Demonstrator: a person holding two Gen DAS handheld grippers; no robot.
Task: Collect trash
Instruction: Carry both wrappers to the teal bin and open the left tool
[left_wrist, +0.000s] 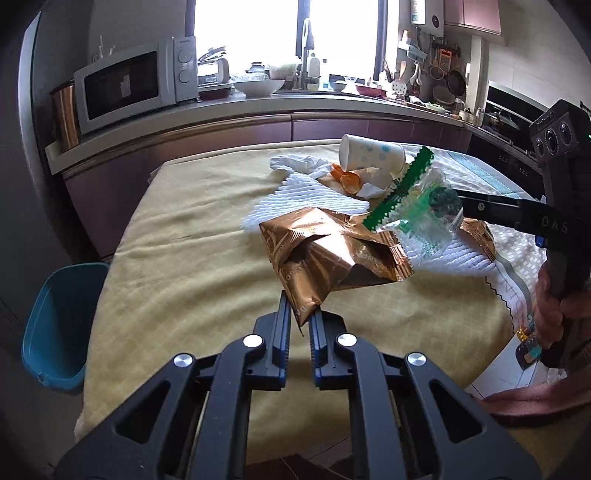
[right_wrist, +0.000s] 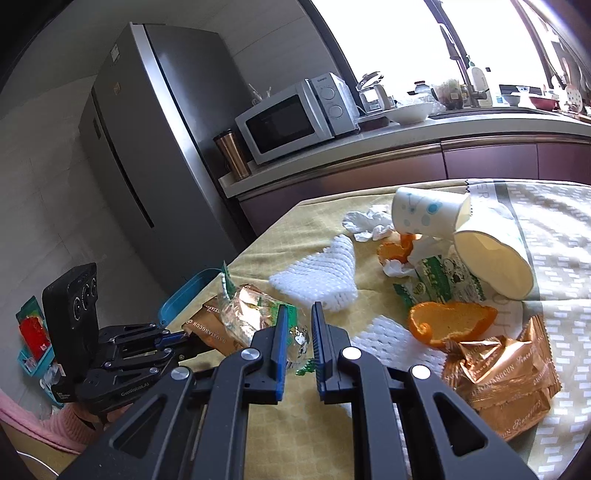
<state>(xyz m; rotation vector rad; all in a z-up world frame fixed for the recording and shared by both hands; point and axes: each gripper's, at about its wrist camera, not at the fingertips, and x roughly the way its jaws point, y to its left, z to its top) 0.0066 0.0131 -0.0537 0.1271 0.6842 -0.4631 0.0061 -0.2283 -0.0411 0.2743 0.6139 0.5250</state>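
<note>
My left gripper (left_wrist: 299, 317) is shut on a corner of a crumpled gold snack wrapper (left_wrist: 332, 254) and holds it over the yellow tablecloth (left_wrist: 184, 258). My right gripper (right_wrist: 299, 317) is shut on a clear wrapper with green trim (right_wrist: 258, 317), which also shows in the left wrist view (left_wrist: 410, 206), held just above the gold wrapper. The left gripper shows in the right wrist view (right_wrist: 173, 341), gripping the gold wrapper (right_wrist: 210, 328). More trash lies on the table: paper cups (right_wrist: 491, 262), orange peel (right_wrist: 450, 325), tissues (right_wrist: 369, 221), white foam netting (right_wrist: 321, 280) and another gold wrapper (right_wrist: 506, 380).
A teal bin (left_wrist: 55, 325) stands off the table's left edge. A counter with a microwave (left_wrist: 129, 88) runs behind the table, with a fridge (right_wrist: 147, 129) to the left. A bottle (left_wrist: 528, 339) is near the table's right edge.
</note>
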